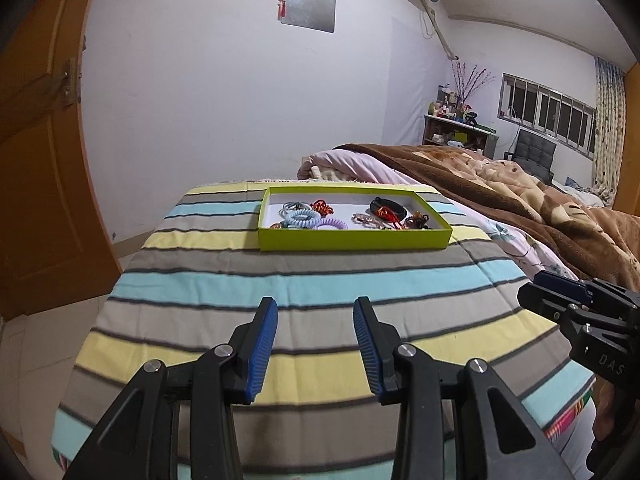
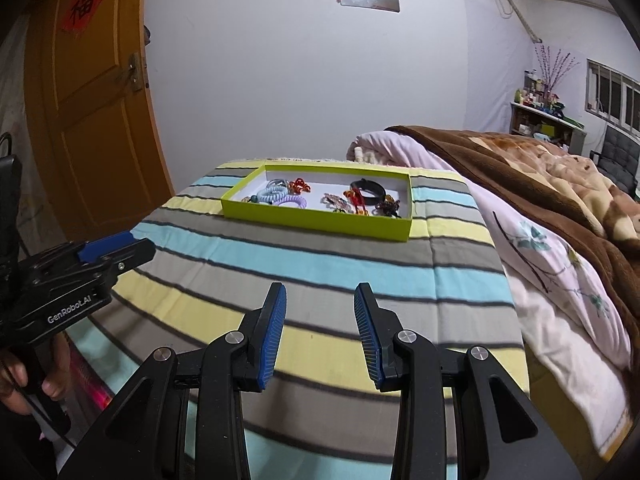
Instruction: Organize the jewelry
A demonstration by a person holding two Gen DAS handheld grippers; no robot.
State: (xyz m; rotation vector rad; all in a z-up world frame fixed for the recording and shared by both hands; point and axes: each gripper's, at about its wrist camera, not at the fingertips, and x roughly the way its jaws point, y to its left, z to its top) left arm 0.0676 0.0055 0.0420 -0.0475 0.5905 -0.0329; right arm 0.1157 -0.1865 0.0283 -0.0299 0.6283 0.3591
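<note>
A shallow lime-green box sits at the far end of a striped cloth. It holds blue and purple coil hair ties, a red-orange clip, a black band and beaded pieces. My left gripper is open and empty, well short of the box. My right gripper is open and empty, also short of the box. Each gripper shows at the edge of the other's view.
The striped cloth covers a raised surface. A bed with a pink sheet and brown blanket lies to the right. An orange door stands at left. Shelves and a window are far right.
</note>
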